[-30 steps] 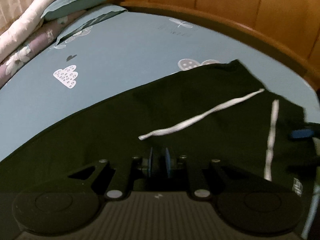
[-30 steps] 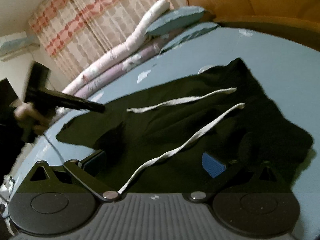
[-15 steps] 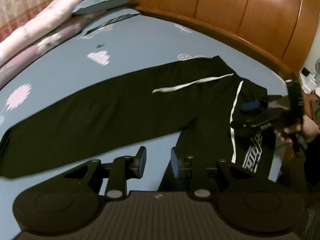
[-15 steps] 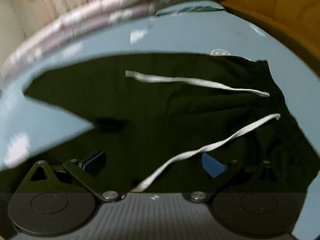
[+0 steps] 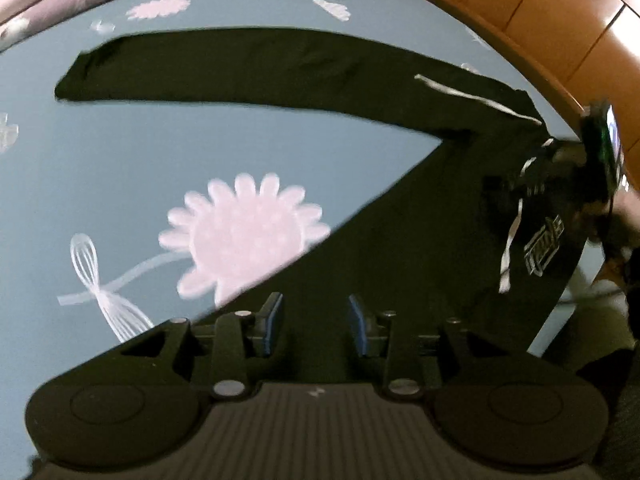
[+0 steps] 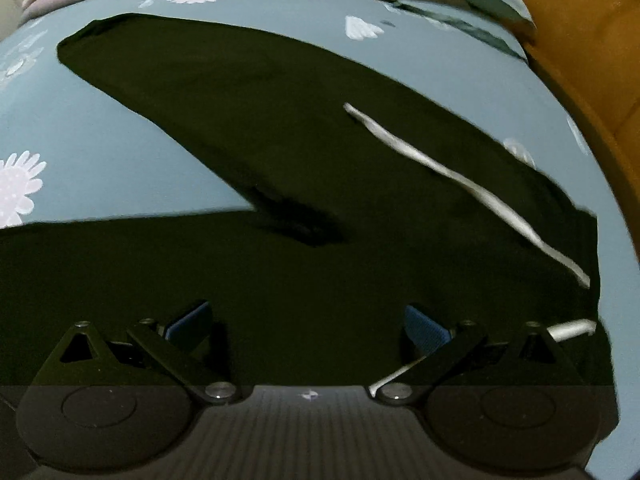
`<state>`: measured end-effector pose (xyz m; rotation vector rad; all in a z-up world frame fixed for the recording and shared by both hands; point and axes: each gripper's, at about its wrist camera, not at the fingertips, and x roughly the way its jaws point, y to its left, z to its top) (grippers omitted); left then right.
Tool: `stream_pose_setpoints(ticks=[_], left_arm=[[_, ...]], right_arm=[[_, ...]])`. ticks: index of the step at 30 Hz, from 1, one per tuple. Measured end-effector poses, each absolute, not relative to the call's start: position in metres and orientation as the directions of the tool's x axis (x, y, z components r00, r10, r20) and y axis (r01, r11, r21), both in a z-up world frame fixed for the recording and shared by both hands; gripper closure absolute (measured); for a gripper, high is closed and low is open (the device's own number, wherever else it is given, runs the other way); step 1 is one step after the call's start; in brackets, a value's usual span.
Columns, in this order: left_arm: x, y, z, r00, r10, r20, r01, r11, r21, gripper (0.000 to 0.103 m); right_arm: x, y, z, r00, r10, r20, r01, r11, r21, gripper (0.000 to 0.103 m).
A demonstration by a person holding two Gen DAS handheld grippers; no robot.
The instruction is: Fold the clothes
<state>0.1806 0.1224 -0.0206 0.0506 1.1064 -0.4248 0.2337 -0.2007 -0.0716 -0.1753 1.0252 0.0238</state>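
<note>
Trousers now spread flat; left claw opening, empty; right claw released

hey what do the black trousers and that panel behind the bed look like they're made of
Black trousers: soft matte knit, probably jersey; they lie limp with small wrinkles and no shine. Panel behind the bed: wood or wood veneer, glossy orange-brown, with seams between sections.

The left claw, black with blue pads, points steeply downward, its jaws opening with nothing pinched between them. The right claw, also black with blue pads, tilts downward with jaws spread wide, gripping nothing. A blurred hand holds it.
</note>
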Motion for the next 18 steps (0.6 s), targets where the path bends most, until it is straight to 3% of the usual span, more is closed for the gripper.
stream_pose_setpoints(ticks=[9, 18], left_arm=[[0.180, 0.150, -0.076, 0.366, -0.285, -0.886, 0.248, 0.947, -0.203, 0.069], [0.186, 0.172, -0.071, 0.438, -0.280, -0.854, 0.192, 0.957, -0.215, 0.066]], right_arm=[[0.248, -0.143, -0.054, 0.518, 0.035, -0.854, -0.265, 0.956, -0.122, 0.000], [0.259, -0.052, -0.070, 0.425, 0.194, -0.884, -0.495, 0.868, -0.047, 0.000]])
